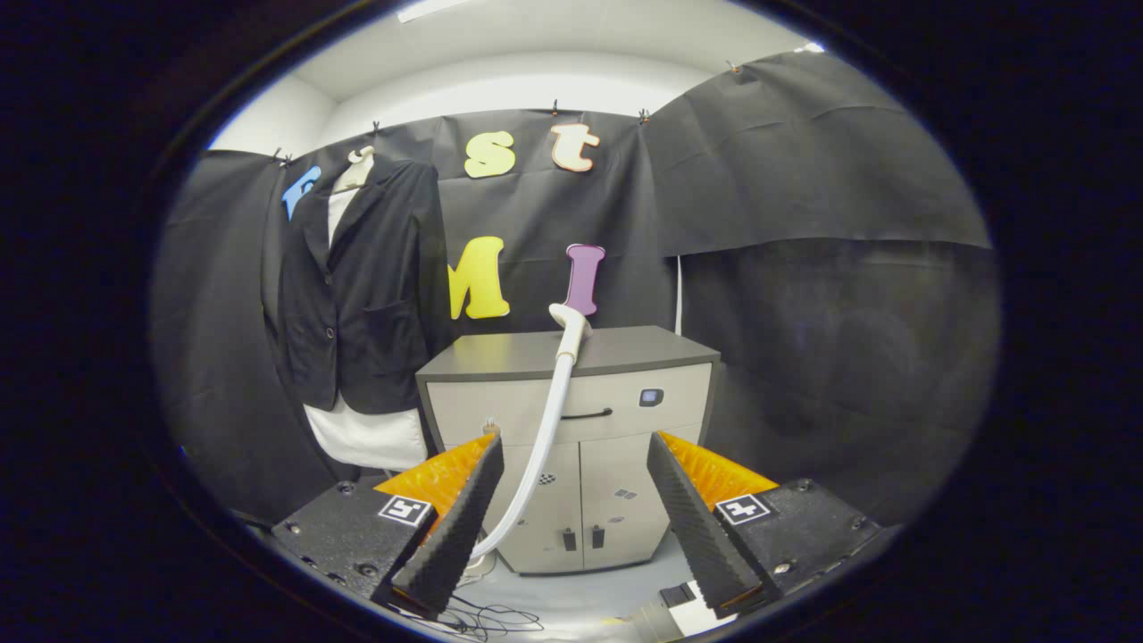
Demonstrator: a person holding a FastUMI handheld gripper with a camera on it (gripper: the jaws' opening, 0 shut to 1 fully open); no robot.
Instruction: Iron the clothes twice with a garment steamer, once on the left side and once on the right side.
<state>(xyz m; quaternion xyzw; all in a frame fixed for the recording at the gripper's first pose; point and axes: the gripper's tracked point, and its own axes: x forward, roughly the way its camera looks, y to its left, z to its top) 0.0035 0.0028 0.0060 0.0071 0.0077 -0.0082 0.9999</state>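
Observation:
A dark blazer (362,286) over a white shirt hangs on a hanger against the booth wall, beyond and to the left of my fingers. The garment steamer's white head (570,323) rests on the top of a grey cabinet (571,420), and its white hose (546,429) curves down between my fingers toward the floor. My gripper (576,451) is open, well short of the steamer, with nothing held between its fingers.
The grey cabinet has a drawer with a dark handle (586,414) and two lower doors. Thin cables (487,616) lie on the pale floor just ahead of the left finger. Black cloth walls close the booth at the back and right.

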